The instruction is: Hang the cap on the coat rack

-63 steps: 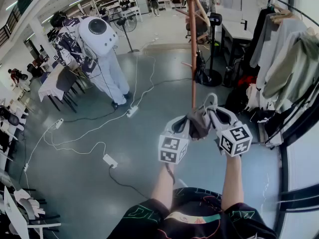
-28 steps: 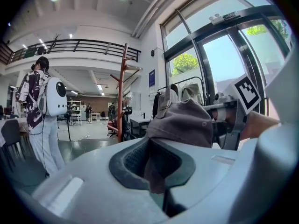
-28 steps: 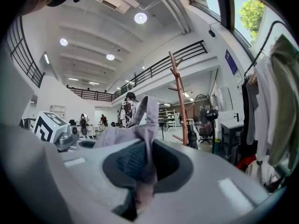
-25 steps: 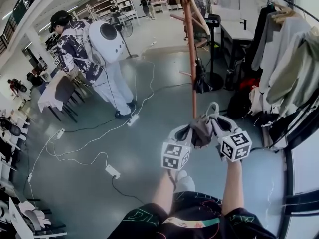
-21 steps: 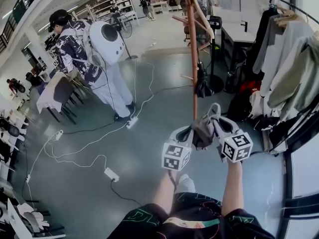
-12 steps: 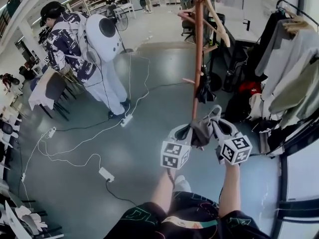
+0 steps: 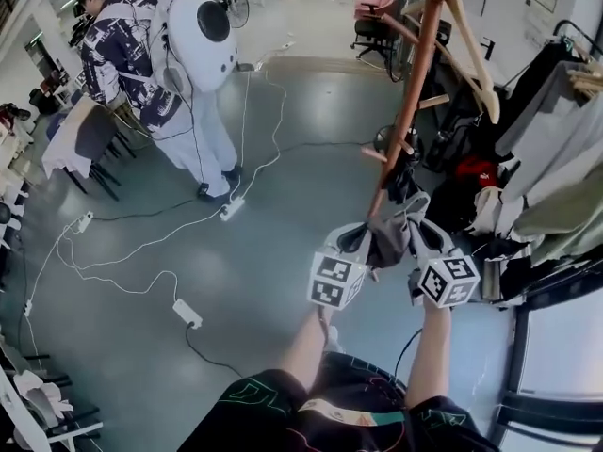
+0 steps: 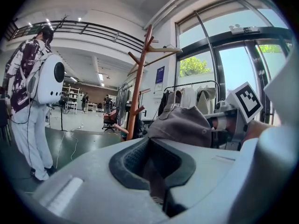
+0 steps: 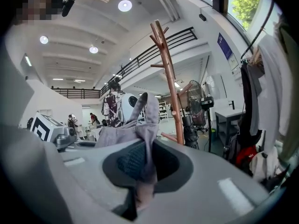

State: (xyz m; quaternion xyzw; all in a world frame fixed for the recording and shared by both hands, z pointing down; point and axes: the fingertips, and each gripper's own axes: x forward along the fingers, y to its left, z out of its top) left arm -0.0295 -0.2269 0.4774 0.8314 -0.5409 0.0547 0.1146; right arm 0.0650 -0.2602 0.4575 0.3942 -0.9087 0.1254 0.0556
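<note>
Grey-brown cap (image 7: 386,236) stretched between both tools — left gripper (image 7: 356,240) clamped on one edge of the fabric, right gripper (image 7: 412,222) pinching the opposite edge. Cap held in the air just in front of the wooden coat rack (image 7: 412,83), low beside its pole, not yet on a peg — person (image 7: 132,59) with white backpack (image 7: 203,26) well apart

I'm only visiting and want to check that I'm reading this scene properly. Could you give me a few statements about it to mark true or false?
1. The left gripper and the right gripper both grip the grey cap. True.
2. The cap hangs on the coat rack. False: the grippers hold it in front of the rack, on no peg.
3. A person wearing a white backpack stands nearby. True.
4. The coat rack is white. False: it is reddish-brown.
</note>
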